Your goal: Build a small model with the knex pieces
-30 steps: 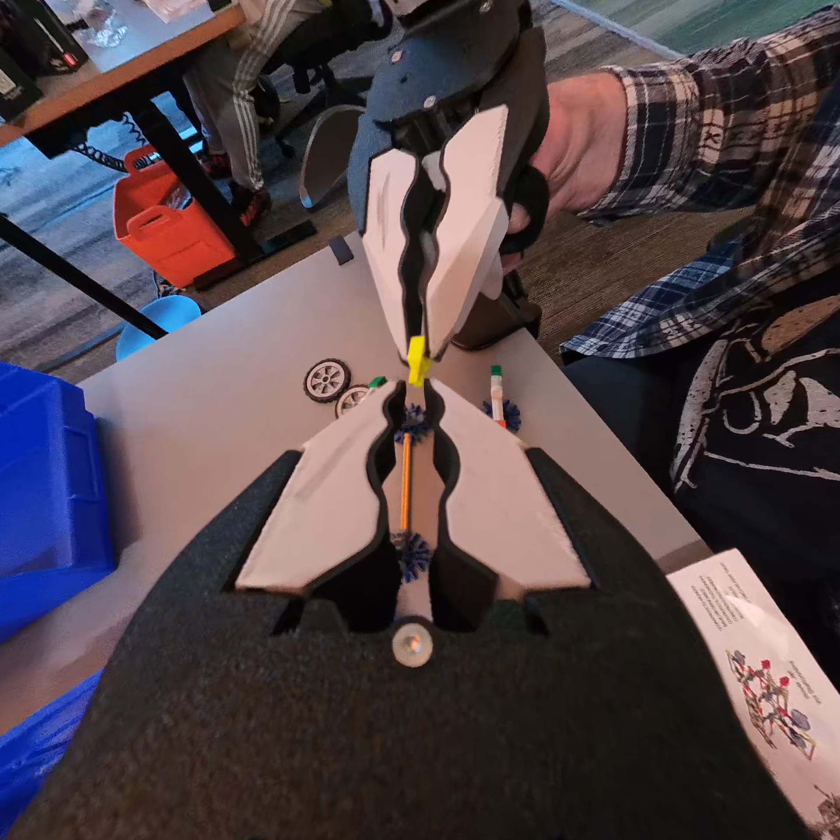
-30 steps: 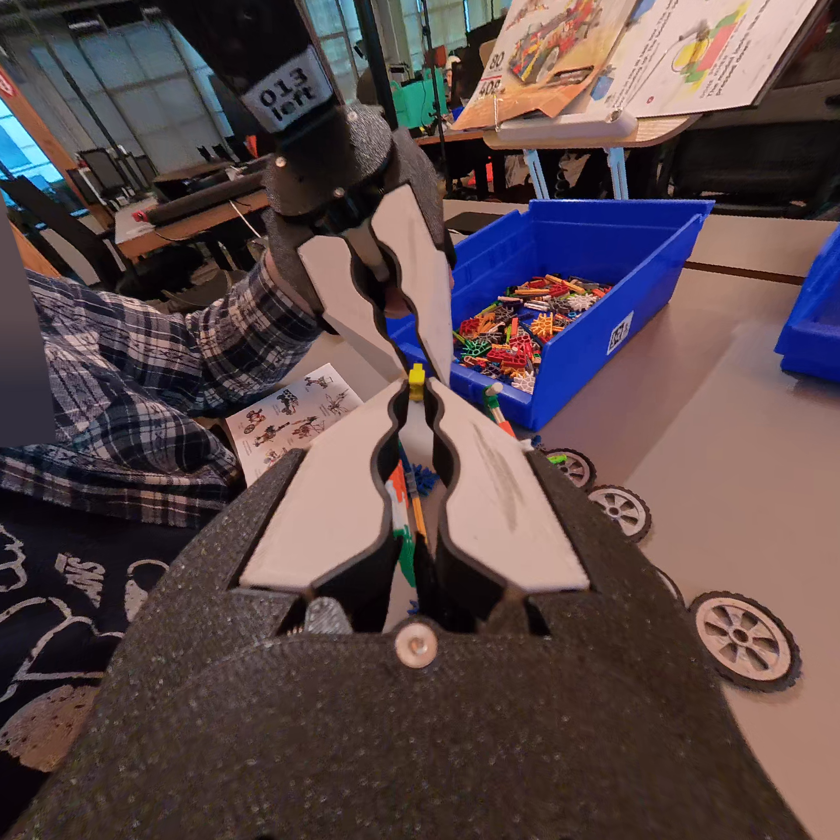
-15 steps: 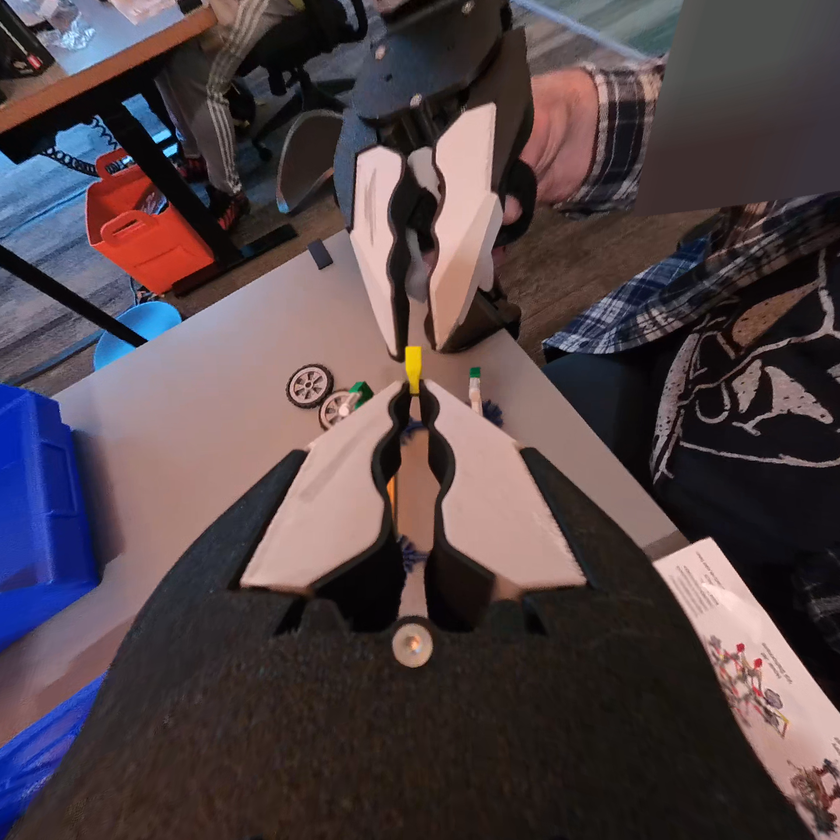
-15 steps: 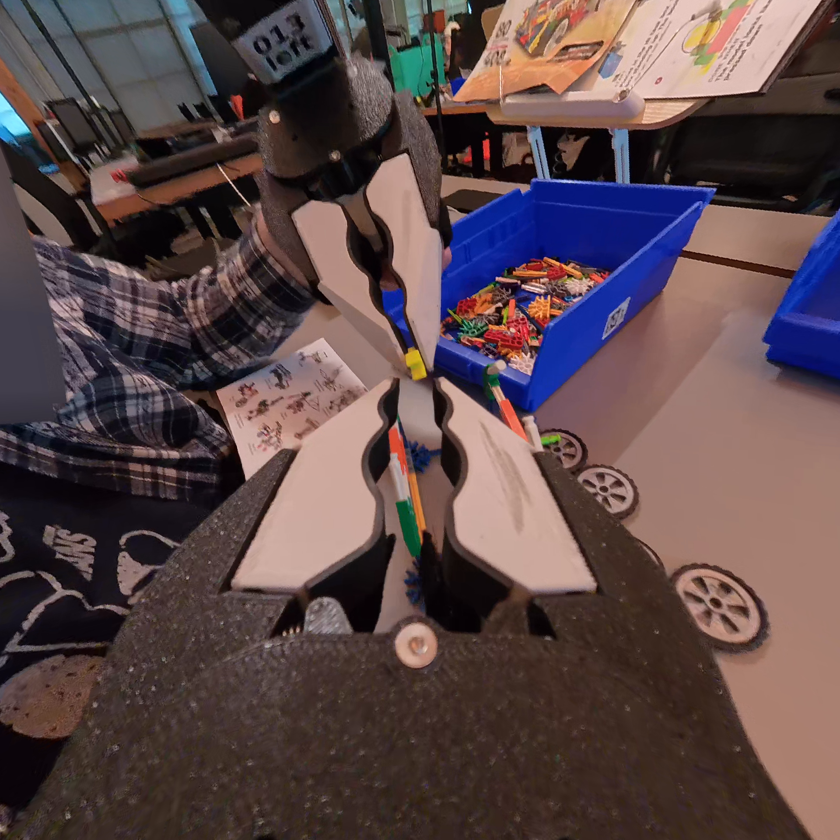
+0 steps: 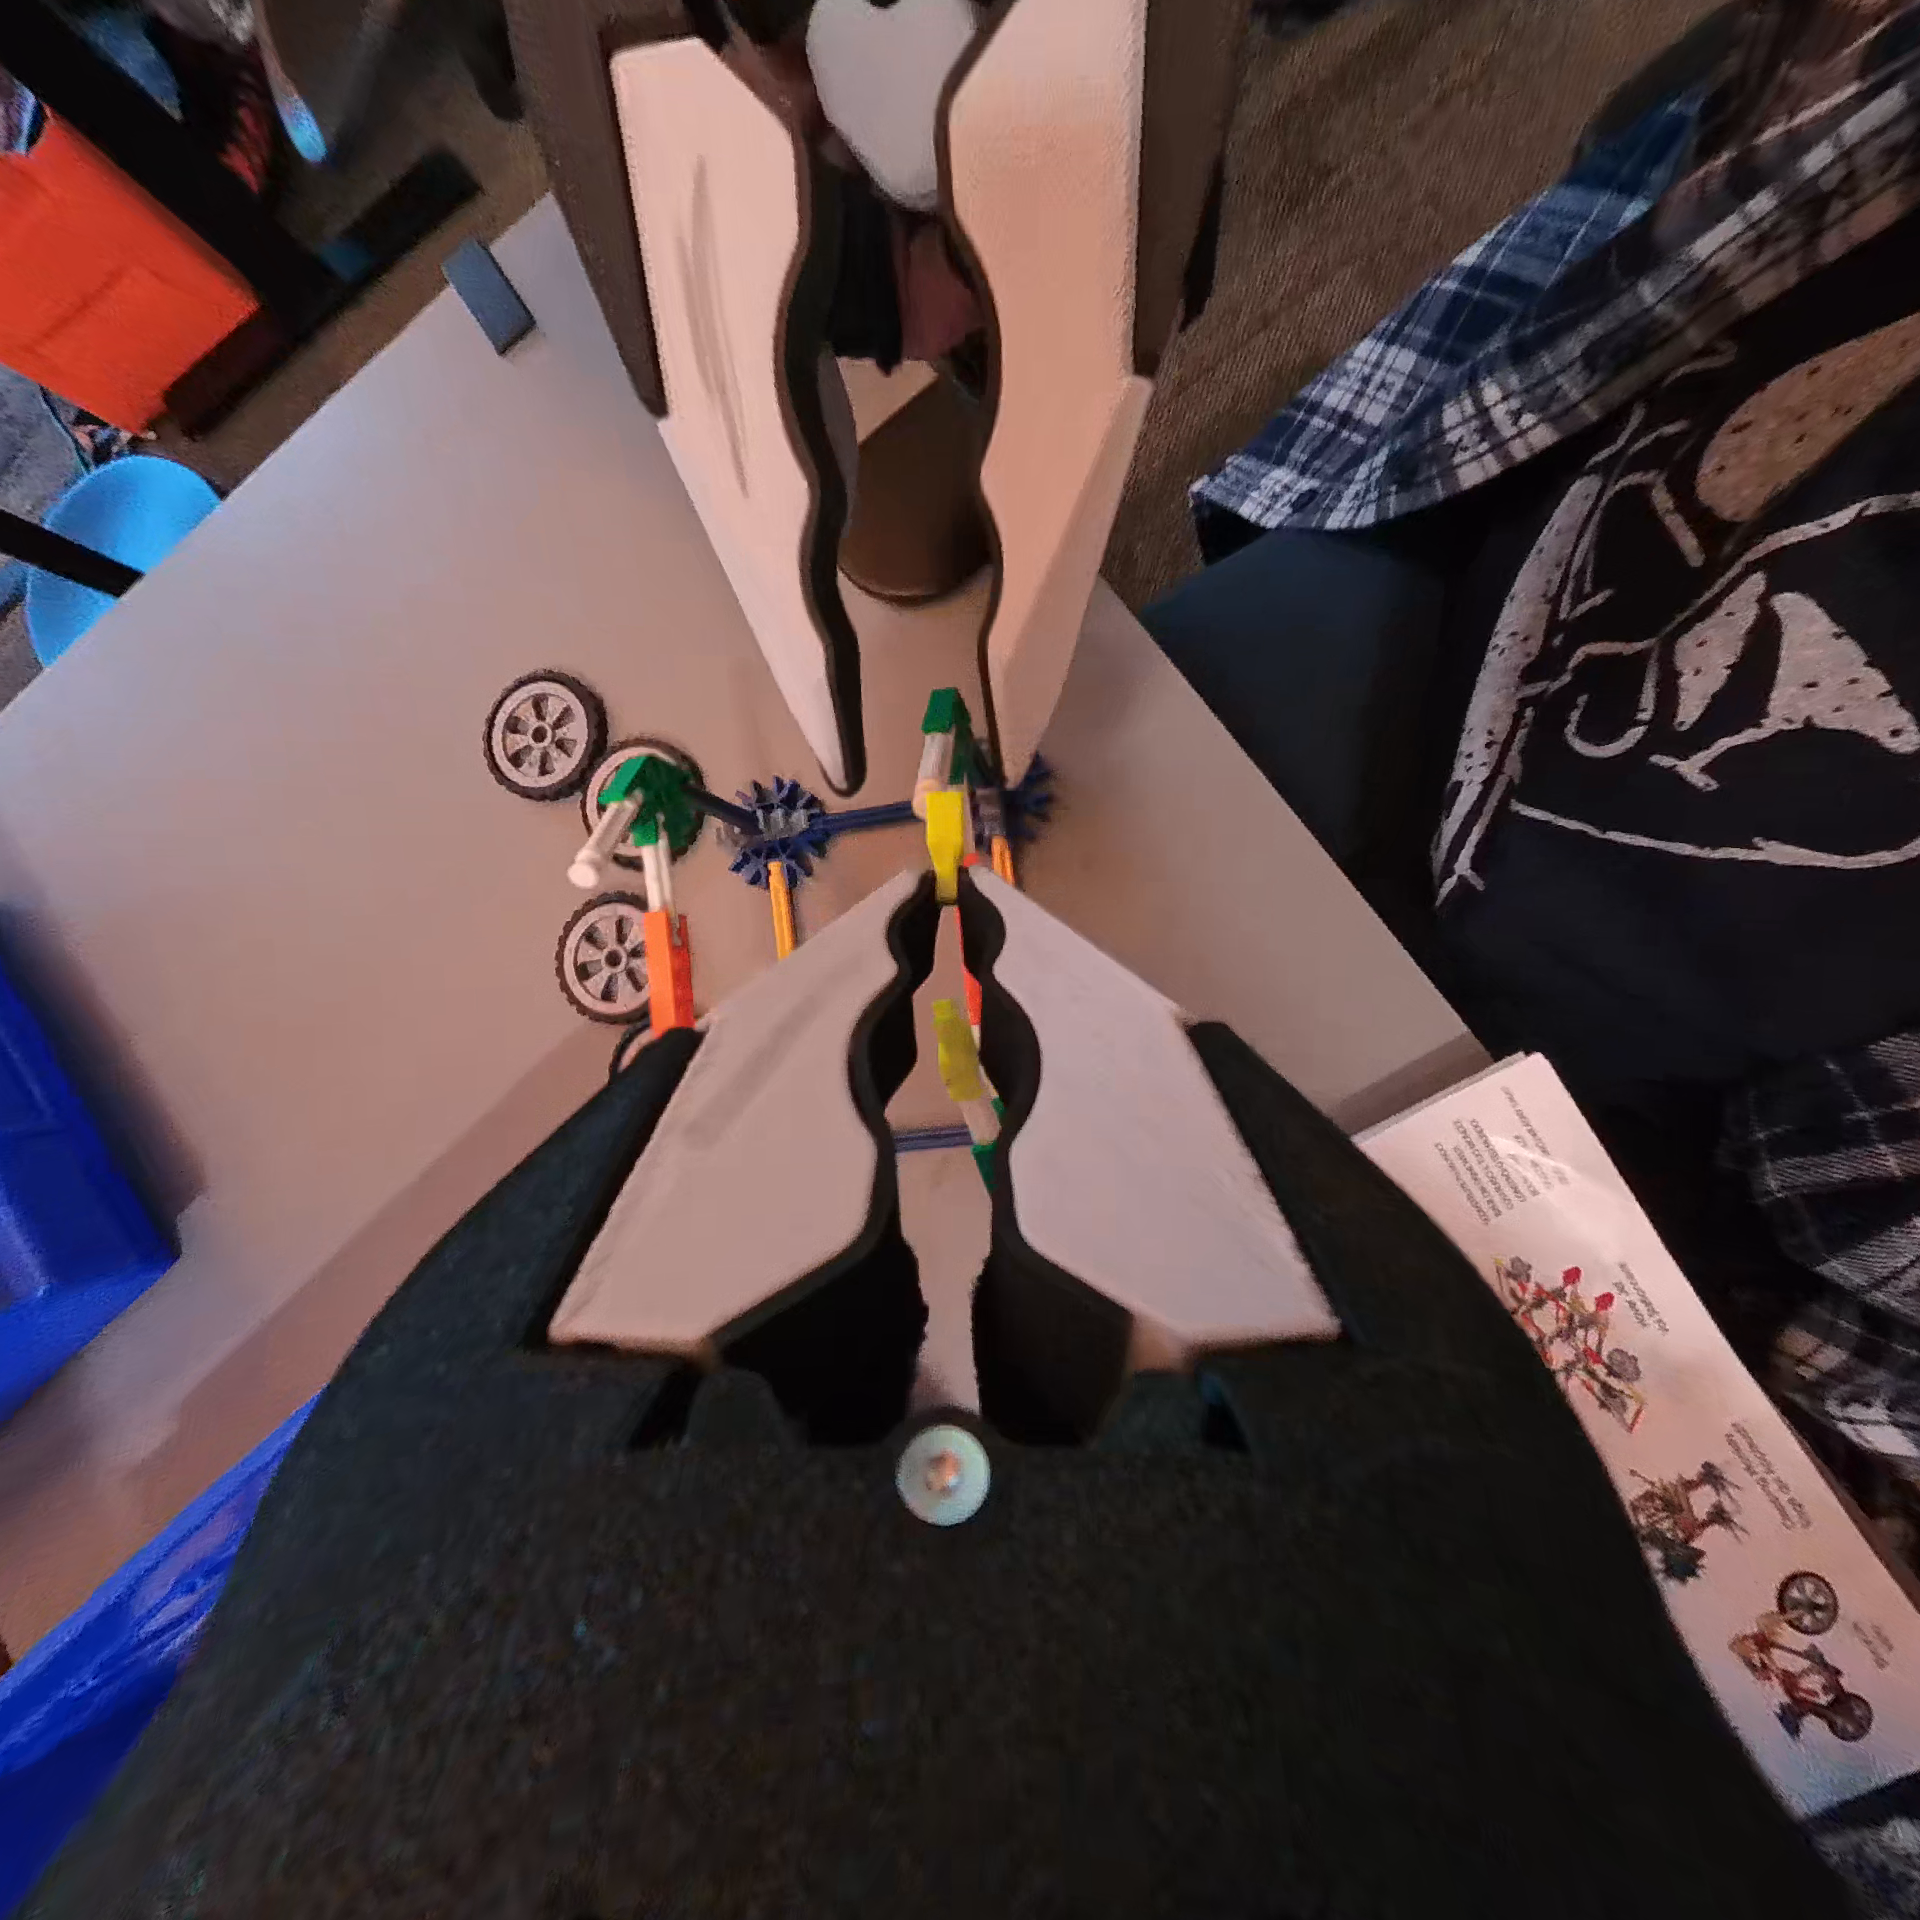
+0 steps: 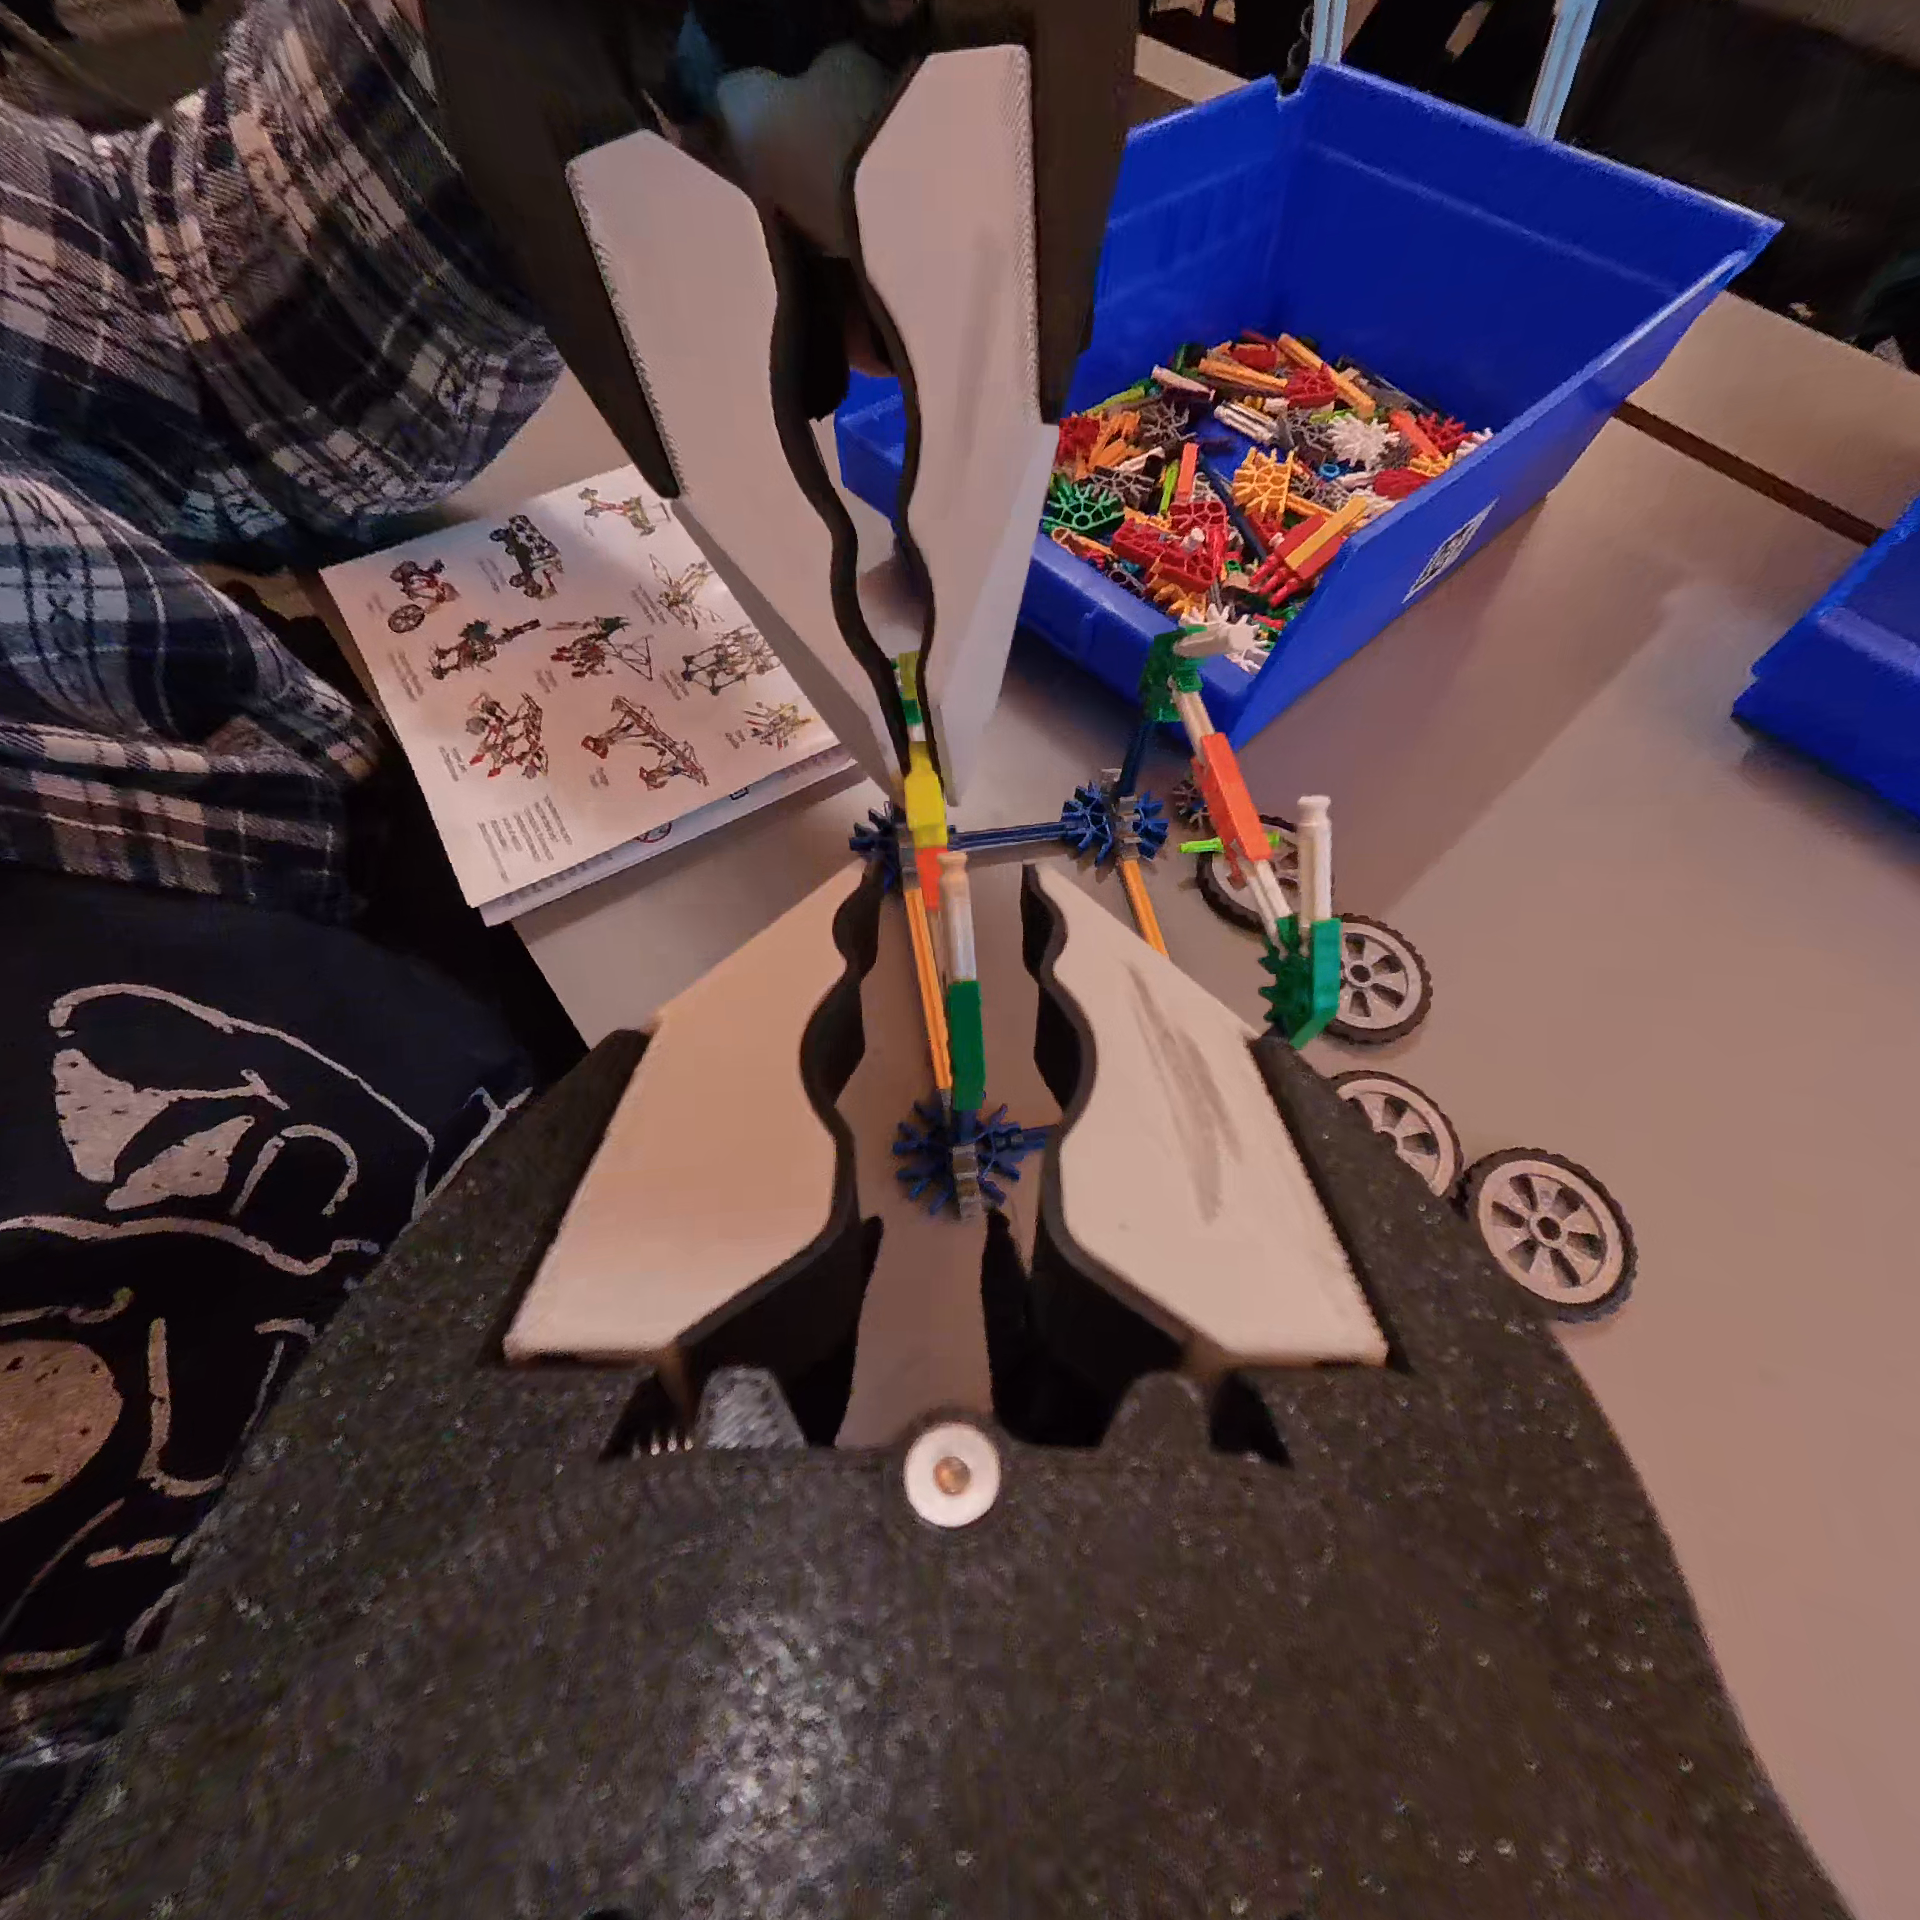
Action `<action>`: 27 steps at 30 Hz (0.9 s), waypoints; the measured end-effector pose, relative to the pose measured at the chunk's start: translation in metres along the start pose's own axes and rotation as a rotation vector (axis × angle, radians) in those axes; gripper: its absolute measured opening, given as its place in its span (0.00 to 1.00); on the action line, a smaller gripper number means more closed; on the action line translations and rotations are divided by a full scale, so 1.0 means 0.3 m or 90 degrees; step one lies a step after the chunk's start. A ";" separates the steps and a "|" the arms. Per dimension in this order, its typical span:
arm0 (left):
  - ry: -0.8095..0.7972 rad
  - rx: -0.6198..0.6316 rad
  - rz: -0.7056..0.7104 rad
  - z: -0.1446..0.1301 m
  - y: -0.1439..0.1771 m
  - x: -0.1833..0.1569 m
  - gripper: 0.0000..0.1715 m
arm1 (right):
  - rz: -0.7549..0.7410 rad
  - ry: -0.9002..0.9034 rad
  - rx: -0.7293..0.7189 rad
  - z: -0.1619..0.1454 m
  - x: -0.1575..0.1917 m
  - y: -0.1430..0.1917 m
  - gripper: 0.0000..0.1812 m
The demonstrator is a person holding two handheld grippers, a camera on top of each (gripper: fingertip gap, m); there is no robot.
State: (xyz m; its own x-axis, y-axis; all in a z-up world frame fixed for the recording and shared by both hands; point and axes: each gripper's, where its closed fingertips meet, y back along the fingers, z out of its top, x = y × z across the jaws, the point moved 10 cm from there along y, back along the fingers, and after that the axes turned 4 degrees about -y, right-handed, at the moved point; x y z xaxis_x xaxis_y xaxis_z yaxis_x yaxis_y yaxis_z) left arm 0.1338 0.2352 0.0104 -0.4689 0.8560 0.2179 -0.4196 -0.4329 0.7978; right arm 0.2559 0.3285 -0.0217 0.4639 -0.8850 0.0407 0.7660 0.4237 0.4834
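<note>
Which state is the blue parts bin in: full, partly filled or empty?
Partly filled. The blue bin holds a heap of coloured construction pieces over its floor, well below its walls.

Each claw has a black speckled foam body, white fingers with wavy black-lined inner edges, and a silver screw; the person wears a plaid sleeve.

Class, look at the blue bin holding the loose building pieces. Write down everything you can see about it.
The blue bin looks like smooth moulded plastic, open-topped with tall walls and a lower front lip. It sits level on the grey table, beyond the rod-and-connector frame. A pile of small mixed-colour pieces covers its floor. A small pale sticker is on one outer wall. No hand-held gripper touches it.
</note>
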 end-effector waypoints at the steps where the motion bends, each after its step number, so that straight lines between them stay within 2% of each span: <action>1: -0.002 0.016 0.004 0.002 -0.007 -0.001 0.01 | -0.001 0.000 0.002 -0.001 0.001 -0.002 0.15; 14: 0.008 0.096 0.018 0.034 -0.021 0.031 0.01 | -0.017 0.007 0.013 -0.008 0.007 -0.008 0.15; 22: -0.002 0.121 -0.008 0.058 -0.038 0.033 0.01 | -0.032 0.021 0.030 -0.011 0.008 -0.012 0.14; 27: -0.013 0.163 -0.034 0.070 -0.048 0.038 0.01 | -0.034 0.030 0.031 -0.008 0.009 -0.016 0.14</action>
State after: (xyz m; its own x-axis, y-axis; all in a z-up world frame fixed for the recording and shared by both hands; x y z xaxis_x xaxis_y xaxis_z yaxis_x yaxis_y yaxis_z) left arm 0.1510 0.2570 0.0132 -0.4341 0.8824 0.1817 -0.2310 -0.3039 0.9243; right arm 0.2545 0.3244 -0.0261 0.4443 -0.8955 -0.0265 0.7682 0.3656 0.5256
